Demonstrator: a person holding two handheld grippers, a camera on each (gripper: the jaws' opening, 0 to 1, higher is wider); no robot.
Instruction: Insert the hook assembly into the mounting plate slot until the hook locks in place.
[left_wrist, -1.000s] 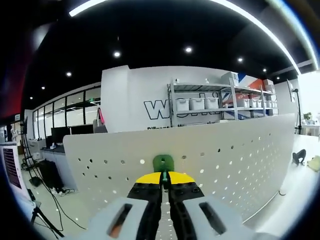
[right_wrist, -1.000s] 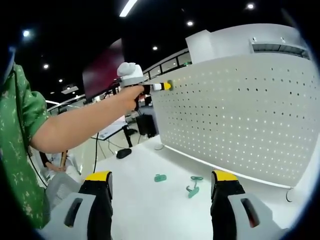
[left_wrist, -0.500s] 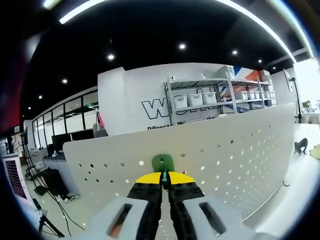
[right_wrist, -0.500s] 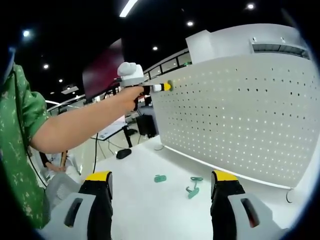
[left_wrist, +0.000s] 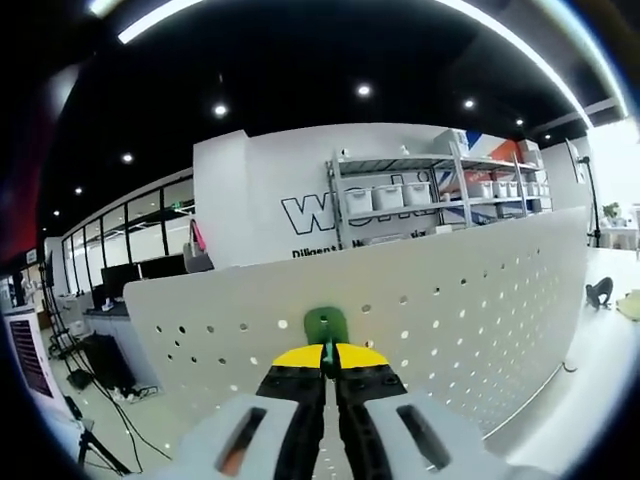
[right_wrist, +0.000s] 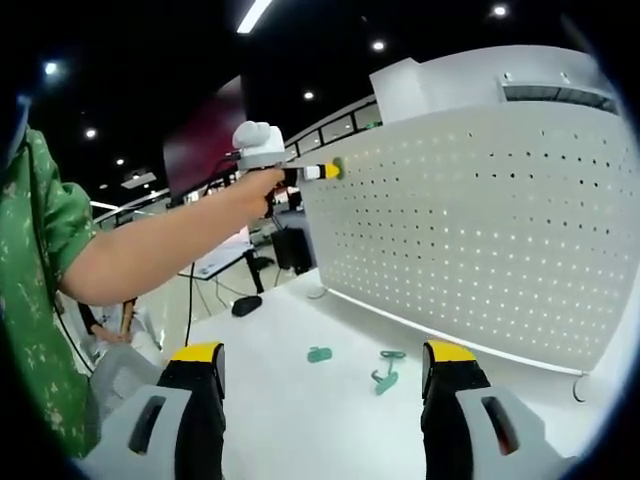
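While the right gripper hangs open, the raised left gripper pinches a green hook against the pegboard.

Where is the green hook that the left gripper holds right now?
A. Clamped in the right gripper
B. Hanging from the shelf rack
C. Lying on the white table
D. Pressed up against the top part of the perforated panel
D: the left gripper is shut on the green hook, whose tip meets the perforated panel near its upper edge.
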